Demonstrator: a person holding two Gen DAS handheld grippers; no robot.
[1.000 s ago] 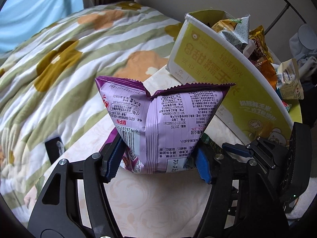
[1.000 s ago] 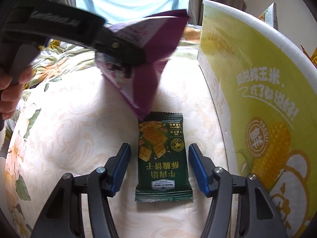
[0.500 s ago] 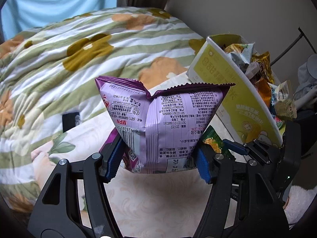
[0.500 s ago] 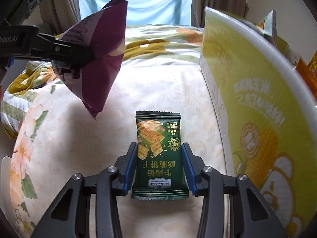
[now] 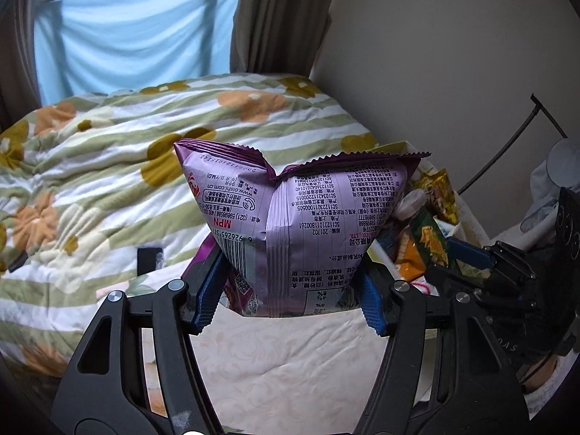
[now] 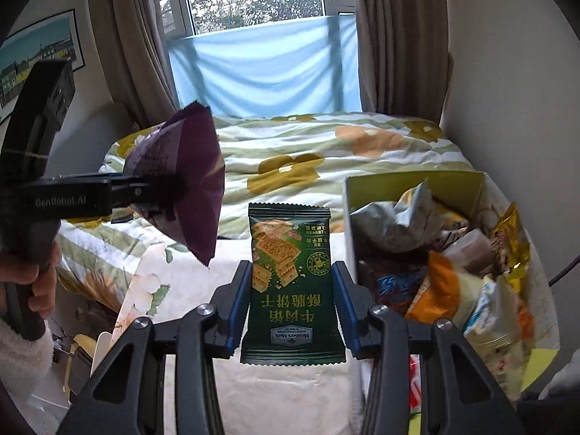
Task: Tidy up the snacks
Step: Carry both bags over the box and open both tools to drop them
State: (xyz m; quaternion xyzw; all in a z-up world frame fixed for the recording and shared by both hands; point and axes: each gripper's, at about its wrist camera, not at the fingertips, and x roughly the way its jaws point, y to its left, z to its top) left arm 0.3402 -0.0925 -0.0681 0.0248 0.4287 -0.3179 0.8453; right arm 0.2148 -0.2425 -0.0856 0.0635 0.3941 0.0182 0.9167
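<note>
Both packets are lifted now, so the picking part looks done and the putting away is what remains. The left hand-held gripper (image 5: pixel 290 299) pinches a purple snack bag (image 5: pixel 297 224) at its lower end, with the bag standing up between the blue pads and clear of the surface under it. The right hand-held gripper (image 6: pixel 291 308) is pressed onto the two side edges of a green cracker packet (image 6: pixel 291 282), which stands upright in the jaws, also in the air. In the right wrist view the purple bag hangs to the left of the green packet, well apart from it, and a hand (image 6: pixel 34 282) holds the handle of the left tool at the left edge of the picture. The yellow-green cardboard box (image 6: pixel 413 188) sits to the right, near the right edge of the cream patterned surface (image 6: pixel 290 391), and it is already heaped with many snack packs, so I judge that most of the sorting is finished and these two packets are among the last. No other loose snack shows on the cream surface, but the grippers hide a part of it. I cannot tell if this surface is a table or a part of the bed; the floral quilt (image 5: pixel 108 152) lies behind it. The box is mostly hidden behind the purple bag in the left wrist view, and its near wall is cut off in the right one. The packs inside are piled and partly blurred, so few of them can be named.
</note>
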